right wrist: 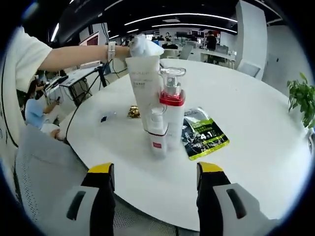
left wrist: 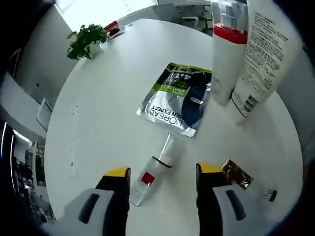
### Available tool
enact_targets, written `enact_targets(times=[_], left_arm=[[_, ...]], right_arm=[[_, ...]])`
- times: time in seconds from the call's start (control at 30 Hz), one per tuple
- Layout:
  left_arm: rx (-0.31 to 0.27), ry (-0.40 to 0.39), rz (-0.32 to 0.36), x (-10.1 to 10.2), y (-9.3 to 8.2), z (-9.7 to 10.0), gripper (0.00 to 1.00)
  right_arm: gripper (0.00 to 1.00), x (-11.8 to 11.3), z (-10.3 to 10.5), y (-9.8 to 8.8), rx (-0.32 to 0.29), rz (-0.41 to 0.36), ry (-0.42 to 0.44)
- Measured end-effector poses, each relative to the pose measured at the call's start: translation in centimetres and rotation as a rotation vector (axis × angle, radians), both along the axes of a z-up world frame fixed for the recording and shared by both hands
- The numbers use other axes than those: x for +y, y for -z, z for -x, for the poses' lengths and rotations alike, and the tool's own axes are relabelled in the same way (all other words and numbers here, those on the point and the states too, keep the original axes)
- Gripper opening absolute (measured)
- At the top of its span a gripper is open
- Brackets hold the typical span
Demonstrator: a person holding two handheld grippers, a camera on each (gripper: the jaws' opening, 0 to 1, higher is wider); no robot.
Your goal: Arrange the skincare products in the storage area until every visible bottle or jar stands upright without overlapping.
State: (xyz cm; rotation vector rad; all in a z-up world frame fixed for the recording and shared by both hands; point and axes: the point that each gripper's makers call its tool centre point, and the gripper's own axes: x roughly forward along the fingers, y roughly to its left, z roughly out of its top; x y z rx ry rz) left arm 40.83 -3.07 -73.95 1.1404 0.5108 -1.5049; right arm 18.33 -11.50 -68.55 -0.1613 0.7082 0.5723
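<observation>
A small clear tube (left wrist: 151, 173) with a red square label lies flat on the white table, between the jaws of my open left gripper (left wrist: 163, 171), which hovers above it. A pump bottle with a red band (left wrist: 227, 54) and a tall white tube (left wrist: 266, 54) stand upright side by side. A flat L'Oréal sachet (left wrist: 177, 98) lies beside them. In the right gripper view the small tube (right wrist: 157, 135), pump bottle (right wrist: 172, 110), tall tube (right wrist: 141, 93) and sachet (right wrist: 203, 132) sit ahead of my open, empty right gripper (right wrist: 155, 169), well apart from it.
A gold wrapper (left wrist: 237, 174) and a small black item (left wrist: 269, 194) lie near the table's edge. A potted plant (left wrist: 86, 40) stands at the far rim. A person's arm (right wrist: 74, 55) reaches in above the tall tube. Office desks stand behind.
</observation>
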Motion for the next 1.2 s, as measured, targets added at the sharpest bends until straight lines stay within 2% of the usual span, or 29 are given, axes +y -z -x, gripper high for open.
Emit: enact_targets(times=[0.13, 0.5, 0.6, 0.73, 0.8, 1.07, 1.2], left_arm=[[0.004, 0.025, -0.029, 0.0, 0.4, 0.3, 0.42], [0.042, 0.061, -0.103, 0.0, 1.2, 0.1, 0.36], [0.046, 0.071, -0.117, 0.0, 1.4, -0.6, 0.32], [0.050, 0.098, -0.180, 0.6, 2.6, -1.6, 0.26], [0.079, 0.086, -0.174, 0.5, 2.4, -1.5, 0.26], [0.112, 0.083, -0.193, 0.6, 2.9, -1.6, 0.23], [0.134, 0.054, -0.205, 0.7, 3.1, -1.7, 0.23]], right_arm=[[0.67, -0.2, 0.0, 0.1, 0.004, -0.010, 0.019], [0.66, -0.9, 0.3, 0.9, 0.027, -0.019, 0.055], [0.66, -1.0, 0.1, 0.9, 0.028, -0.022, 0.059], [0.65, -1.1, -0.1, 1.0, 0.029, -0.021, 0.059], [0.65, -1.1, -0.1, 1.0, 0.029, -0.020, 0.061], [0.65, -0.8, -0.3, 1.4, 0.040, -0.023, 0.048], [0.65, -0.6, -0.6, 1.3, 0.038, -0.025, 0.039]])
